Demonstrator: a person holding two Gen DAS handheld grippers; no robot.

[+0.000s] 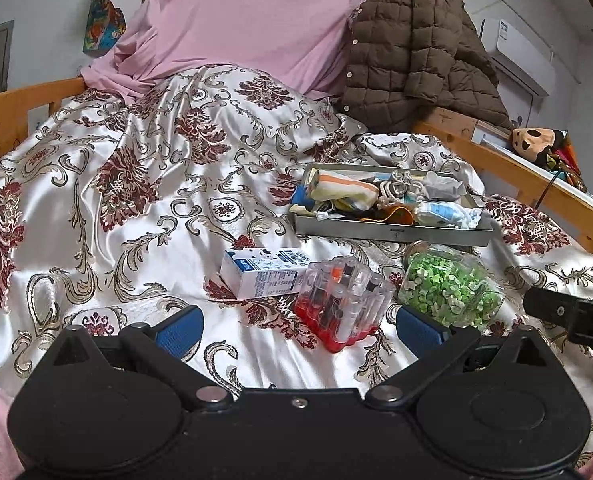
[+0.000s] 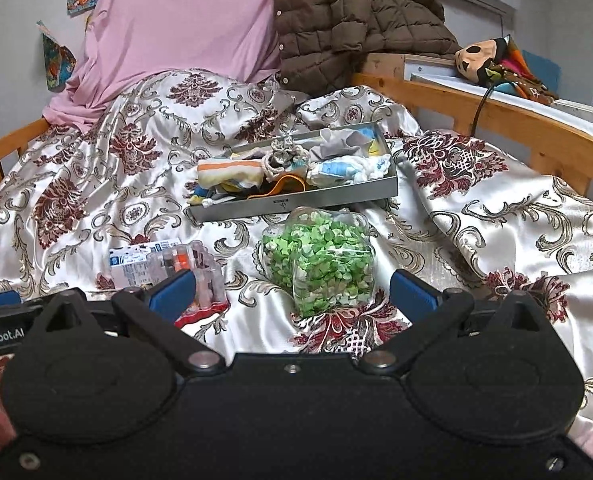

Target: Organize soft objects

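Note:
A grey metal tray (image 1: 392,234) (image 2: 296,203) lies on the patterned bedspread, heaped with soft things: a striped cloth (image 1: 346,190) (image 2: 228,172), a knotted cord (image 1: 400,188) (image 2: 280,158), a blue-white bundle (image 1: 446,214) (image 2: 336,171) and an orange strap (image 1: 396,213). My left gripper (image 1: 298,330) is open near the front, with nothing between its blue pads (image 1: 180,330). My right gripper (image 2: 292,292) is also open and empty, just behind a clear jar of green bits (image 2: 320,268) (image 1: 450,286).
A milk carton (image 1: 262,274) (image 2: 136,262) and a clear case of small tubes (image 1: 342,304) (image 2: 200,276) lie in front of the tray. A wooden bed rail (image 2: 516,120), brown quilted jacket (image 1: 412,56), pink sheet (image 1: 256,20) and plush toy (image 2: 480,60) surround the bed.

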